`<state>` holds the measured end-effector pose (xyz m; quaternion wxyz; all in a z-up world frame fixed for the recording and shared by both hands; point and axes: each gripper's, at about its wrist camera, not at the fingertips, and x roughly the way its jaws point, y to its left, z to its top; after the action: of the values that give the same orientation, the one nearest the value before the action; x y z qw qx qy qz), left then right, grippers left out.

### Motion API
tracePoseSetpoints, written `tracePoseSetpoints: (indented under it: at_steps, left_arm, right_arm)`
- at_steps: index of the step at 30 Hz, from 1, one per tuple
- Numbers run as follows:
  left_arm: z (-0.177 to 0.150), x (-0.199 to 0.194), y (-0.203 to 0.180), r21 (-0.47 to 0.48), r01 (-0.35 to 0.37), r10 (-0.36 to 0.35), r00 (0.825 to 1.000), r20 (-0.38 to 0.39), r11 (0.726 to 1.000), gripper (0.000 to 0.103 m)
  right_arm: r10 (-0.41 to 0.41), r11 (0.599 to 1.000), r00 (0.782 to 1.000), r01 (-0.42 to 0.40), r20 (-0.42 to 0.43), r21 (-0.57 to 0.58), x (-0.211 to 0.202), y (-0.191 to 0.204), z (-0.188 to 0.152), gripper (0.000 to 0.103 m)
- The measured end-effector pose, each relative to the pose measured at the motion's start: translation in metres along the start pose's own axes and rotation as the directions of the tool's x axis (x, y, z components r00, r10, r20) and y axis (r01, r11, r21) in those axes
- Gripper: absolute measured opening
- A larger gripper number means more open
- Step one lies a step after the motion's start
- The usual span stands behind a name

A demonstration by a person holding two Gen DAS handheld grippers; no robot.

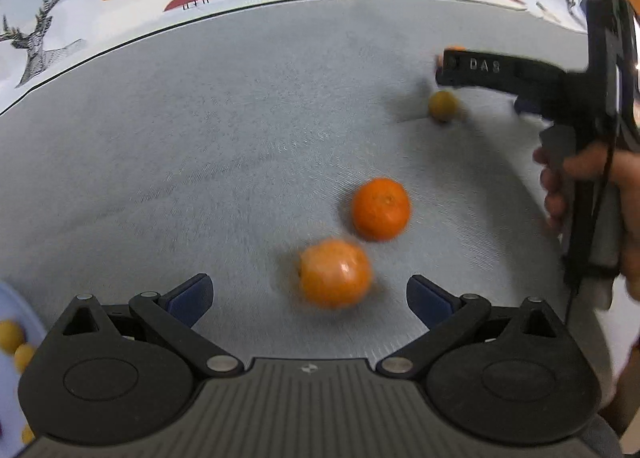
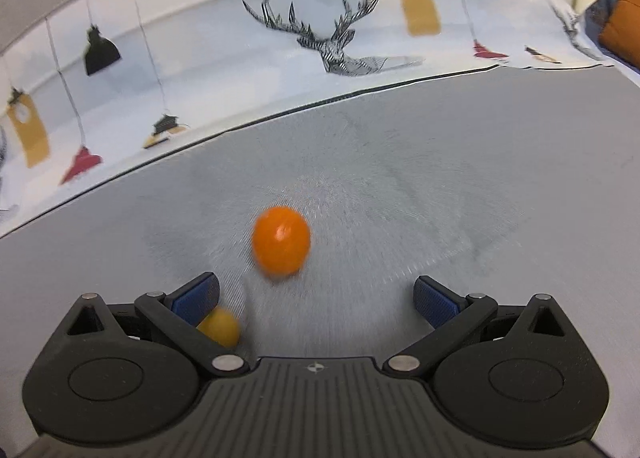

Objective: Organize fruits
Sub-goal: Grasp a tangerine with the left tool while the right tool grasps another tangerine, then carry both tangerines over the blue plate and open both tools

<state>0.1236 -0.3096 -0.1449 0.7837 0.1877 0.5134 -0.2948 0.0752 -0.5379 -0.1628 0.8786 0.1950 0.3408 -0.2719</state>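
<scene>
On the grey worktop [image 1: 200,138], two oranges are seen just ahead of the left claw [image 1: 310,294], whose jaws are spread wide with nothing between them. The nearer orange [image 1: 335,273] is blurred and sits right in front of the gap, while the farther orange [image 1: 381,208] lies just beyond it, almost touching. A small yellow fruit [image 1: 442,105] is spotted well back, under the right claw [image 1: 442,68], which is gripped by a hand [image 1: 592,194]. A pale plate [image 1: 12,298] with more yellow fruits [image 1: 16,342] is glimpsed at the left edge.

From the right wrist view, the right claw [image 2: 316,294] is shown wide open too, an orange fruit [image 2: 281,244] ahead of it and the yellow one [image 2: 222,326] tucked by its left finger [image 2: 196,296].
</scene>
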Motion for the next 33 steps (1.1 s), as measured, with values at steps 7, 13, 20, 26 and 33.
tracePoseSetpoints:
  at_steps: [7, 13, 20, 26, 33]
  left_arm:
    - [0.008, 0.005, 0.004, -0.009, -0.017, 0.017, 0.998, 0.059, 1.0, 0.041]
    - [0.008, -0.015, 0.018, -0.078, 0.007, -0.002, 0.998, 0.067, 0.997, 0.041]
    - [-0.018, -0.095, 0.04, -0.123, -0.046, 0.059, 0.993, 0.099, 0.991, 0.041]
    - [-0.075, -0.181, 0.068, -0.138, -0.096, 0.111, 0.989, 0.101, 0.986, 0.041]
    - [-0.162, -0.265, 0.1, -0.203, -0.166, 0.191, 0.975, 0.11, 0.965, 0.041]
  right_arm:
    - [-0.021, 0.981, 0.996, 0.038, 0.088, -0.193, 0.017, 0.018, 0.001, 0.062]
    - [-0.025, 0.988, 0.996, 0.038, 0.09, -0.149, -0.003, 0.01, -0.003, 0.033]
    - [-0.008, 0.996, 0.967, 0.03, 0.254, -0.08, -0.102, -0.001, -0.001, 0.034]
    - [0.135, 0.982, 0.925, -0.077, 0.355, -0.173, -0.221, 0.038, -0.038, 0.034]
    - [0.353, 0.912, 0.878, -0.244, 0.323, -0.33, -0.327, 0.114, -0.116, 0.034]
